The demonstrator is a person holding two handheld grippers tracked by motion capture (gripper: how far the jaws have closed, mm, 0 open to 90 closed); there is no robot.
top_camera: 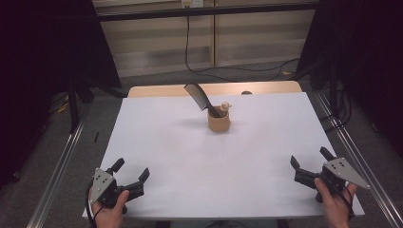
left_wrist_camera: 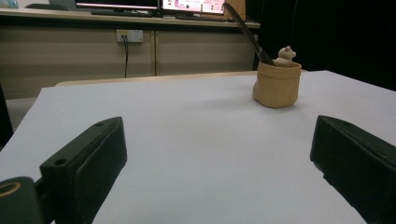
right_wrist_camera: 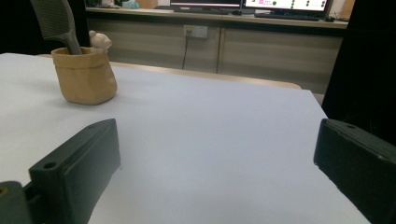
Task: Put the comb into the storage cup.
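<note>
The tan pot [top_camera: 219,122] stood well ahead of both wide-open grippers, its comb [top_camera: 196,94] leaning toward the left gripper [top_camera: 129,173], right gripper [top_camera: 308,162] about equally far

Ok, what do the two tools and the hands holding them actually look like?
Both are black two-jaw tools. The left tool and right tool each carry a grey three-cornered plate dotted with small holes on top. Their jaws are thick, blocky and matte, with a small round hole near each tip. A dark cable trails by the left hand. The right hand is bare; no sleeves or gloves are visible.
</note>
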